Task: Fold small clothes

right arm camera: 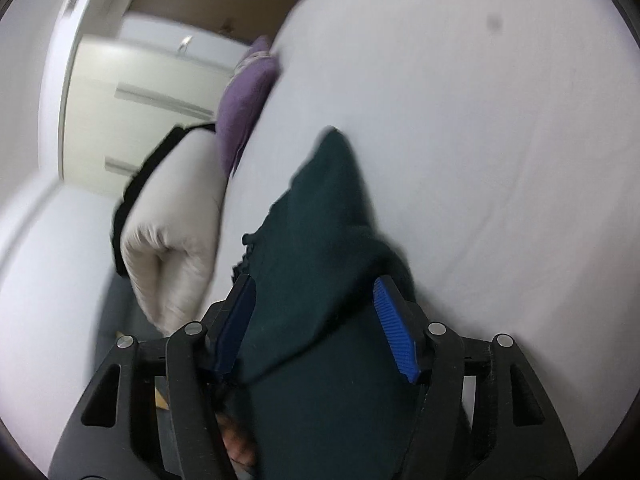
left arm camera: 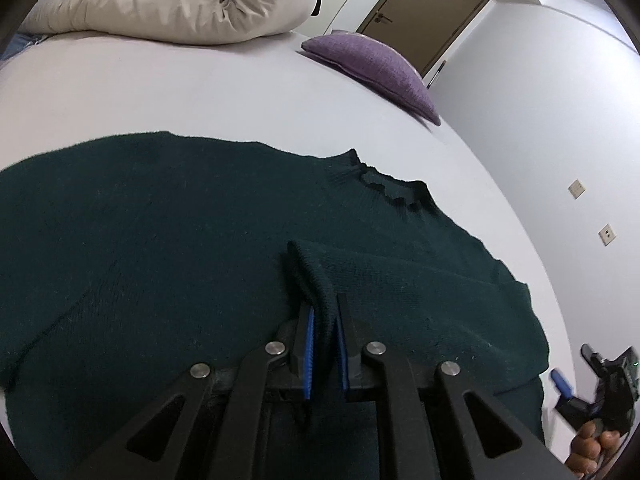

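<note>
A dark green knitted sweater [left arm camera: 160, 240] lies spread on the white bed [left arm camera: 200, 92], its ruffled collar [left arm camera: 384, 184] towards the far right. My left gripper [left arm camera: 324, 308] is shut on a raised fold of the sweater, probably a sleeve end, with the blue pads pressed on both sides. In the right wrist view, which is blurred, a bunched part of the sweater [right arm camera: 320, 220] fills the gap of my right gripper [right arm camera: 314, 284]. Its jaws stand apart and the right blue pad [right arm camera: 394, 328] shows bare, so the cloth is not clamped.
A purple cushion [left arm camera: 380, 68] lies at the bed's far edge and a rolled beige duvet [left arm camera: 180, 4] at the back. A brown door [left arm camera: 424, 12] and wall sockets [left arm camera: 576, 189] are beyond. A person's hand [left arm camera: 592, 444] shows at the lower right. White sheet [right arm camera: 480, 120] stretches right of the sweater.
</note>
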`<action>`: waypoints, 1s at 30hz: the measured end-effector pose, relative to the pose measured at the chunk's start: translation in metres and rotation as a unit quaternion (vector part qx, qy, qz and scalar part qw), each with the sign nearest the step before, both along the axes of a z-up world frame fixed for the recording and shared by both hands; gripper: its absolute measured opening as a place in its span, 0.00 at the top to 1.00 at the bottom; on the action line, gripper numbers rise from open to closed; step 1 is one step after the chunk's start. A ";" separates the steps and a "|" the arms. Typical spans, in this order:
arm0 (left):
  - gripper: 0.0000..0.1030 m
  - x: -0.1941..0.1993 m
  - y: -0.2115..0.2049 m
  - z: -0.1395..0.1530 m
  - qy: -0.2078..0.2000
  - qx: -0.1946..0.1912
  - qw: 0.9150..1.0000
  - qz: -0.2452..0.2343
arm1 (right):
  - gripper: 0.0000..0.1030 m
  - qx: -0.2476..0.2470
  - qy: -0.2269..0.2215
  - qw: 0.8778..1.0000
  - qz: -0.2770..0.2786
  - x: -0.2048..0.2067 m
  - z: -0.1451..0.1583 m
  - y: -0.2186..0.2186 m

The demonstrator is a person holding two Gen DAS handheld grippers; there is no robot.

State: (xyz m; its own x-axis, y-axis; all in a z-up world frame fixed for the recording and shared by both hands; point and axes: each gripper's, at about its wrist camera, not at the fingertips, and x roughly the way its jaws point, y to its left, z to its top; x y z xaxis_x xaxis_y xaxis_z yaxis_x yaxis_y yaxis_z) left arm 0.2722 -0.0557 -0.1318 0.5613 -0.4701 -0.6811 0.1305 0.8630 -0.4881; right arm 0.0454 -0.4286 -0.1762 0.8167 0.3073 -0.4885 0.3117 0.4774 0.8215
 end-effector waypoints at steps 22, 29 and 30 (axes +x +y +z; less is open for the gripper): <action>0.91 -0.005 -0.004 0.012 -0.056 0.016 0.998 -0.001 | 0.94 -0.270 0.091 0.958 0.025 0.135 -0.001 -0.015; 0.86 0.005 0.007 -0.006 -0.027 0.002 1.000 0.015 | 0.95 -0.246 0.089 0.965 0.006 0.128 -0.020 -0.021; 0.85 0.004 0.008 -0.006 -0.029 -0.001 0.999 0.014 | 0.93 -0.247 0.095 0.964 0.010 0.129 -0.019 -0.022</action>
